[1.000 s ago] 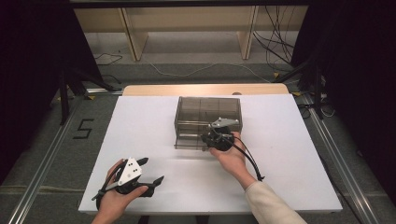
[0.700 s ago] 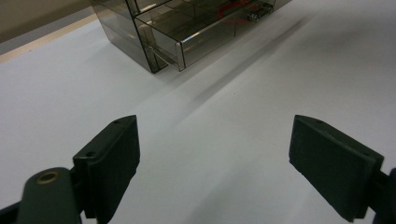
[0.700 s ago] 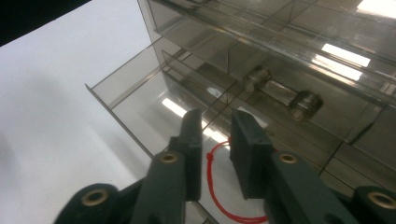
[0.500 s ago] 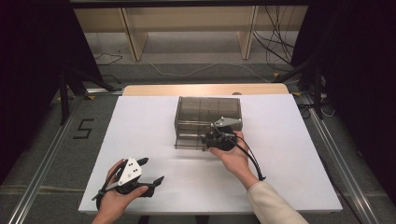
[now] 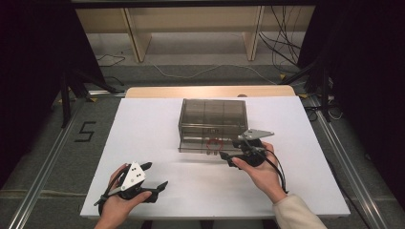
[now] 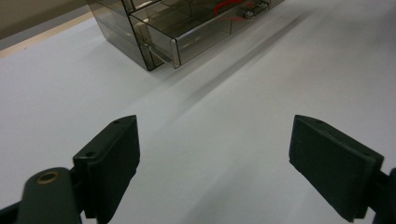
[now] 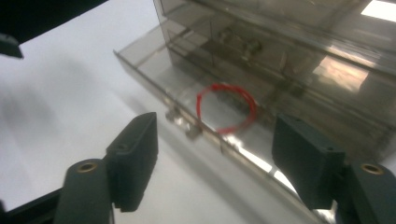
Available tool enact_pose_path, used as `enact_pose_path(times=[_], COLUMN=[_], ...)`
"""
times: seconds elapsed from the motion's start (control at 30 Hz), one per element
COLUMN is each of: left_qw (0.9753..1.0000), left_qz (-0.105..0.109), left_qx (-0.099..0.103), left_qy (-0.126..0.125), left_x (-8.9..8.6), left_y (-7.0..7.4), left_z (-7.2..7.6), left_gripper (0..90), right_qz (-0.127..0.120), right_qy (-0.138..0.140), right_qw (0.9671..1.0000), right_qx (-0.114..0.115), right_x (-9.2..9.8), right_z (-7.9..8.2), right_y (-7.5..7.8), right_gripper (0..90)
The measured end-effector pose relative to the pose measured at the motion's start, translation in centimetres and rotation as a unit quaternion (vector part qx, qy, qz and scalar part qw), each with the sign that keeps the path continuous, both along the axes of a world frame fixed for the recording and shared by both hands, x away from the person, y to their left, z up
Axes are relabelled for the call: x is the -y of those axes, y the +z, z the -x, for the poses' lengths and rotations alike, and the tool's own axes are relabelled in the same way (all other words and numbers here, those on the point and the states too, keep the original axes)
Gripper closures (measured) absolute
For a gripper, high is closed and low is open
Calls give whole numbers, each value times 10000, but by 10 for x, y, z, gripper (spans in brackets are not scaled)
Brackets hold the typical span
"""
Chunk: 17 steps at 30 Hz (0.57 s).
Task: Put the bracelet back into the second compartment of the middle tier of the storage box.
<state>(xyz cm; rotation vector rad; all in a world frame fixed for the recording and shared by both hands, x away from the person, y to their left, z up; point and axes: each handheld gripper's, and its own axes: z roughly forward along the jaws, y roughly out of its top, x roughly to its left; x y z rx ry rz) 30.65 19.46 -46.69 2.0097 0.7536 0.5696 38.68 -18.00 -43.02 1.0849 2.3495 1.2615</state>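
Observation:
A smoky see-through drawer box [image 5: 213, 114] stands in the middle of the white table [image 5: 143, 129]. Its bottom drawer [image 5: 200, 143] is pulled out a little, and a red ring [image 5: 215, 142] lies inside it. My right gripper [image 5: 228, 159] is open just in front of the drawer's right part. In the right gripper view the red ring [image 7: 227, 108] lies in the drawer [image 7: 154, 65] beyond the spread jaws [image 7: 215, 158], behind the small drawer handle [image 7: 184, 125]. My left gripper [image 5: 155, 175] is open near the front left of the table, holding nothing. Its view looks past the gripper [image 6: 215, 163] to the box [image 6: 154, 28].
A strip of wooden board [image 5: 210, 90] runs along the table's far edge. Behind it stand wooden shelves [image 5: 191, 28], with cables [image 5: 286, 47] on the floor. A "5" mark [image 5: 85, 131] is on the floor at left. Metal rails [image 5: 344, 157] flank the table.
My right gripper has drawn back a little from the drawer front toward the person. The left gripper has stayed where it was.

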Motion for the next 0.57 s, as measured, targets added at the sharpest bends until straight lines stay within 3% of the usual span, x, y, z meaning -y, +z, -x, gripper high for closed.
enact_pose_path(times=[0.33,0.57], left_qw=[9999,9995], left_qz=[58,122], left_qx=[-77,-153], left_qy=[-56,-257], left_x=[3,15], left_y=[-1,0], left_z=[1,5], left_gripper=[163,160], right_qz=[-59,-171], right_qy=[-133,-307], right_qw=[9999,9994], right_qx=[18,47], right_x=[60,85], right_z=[46,64], right_y=[-14,-23], right_gripper=[213,168])
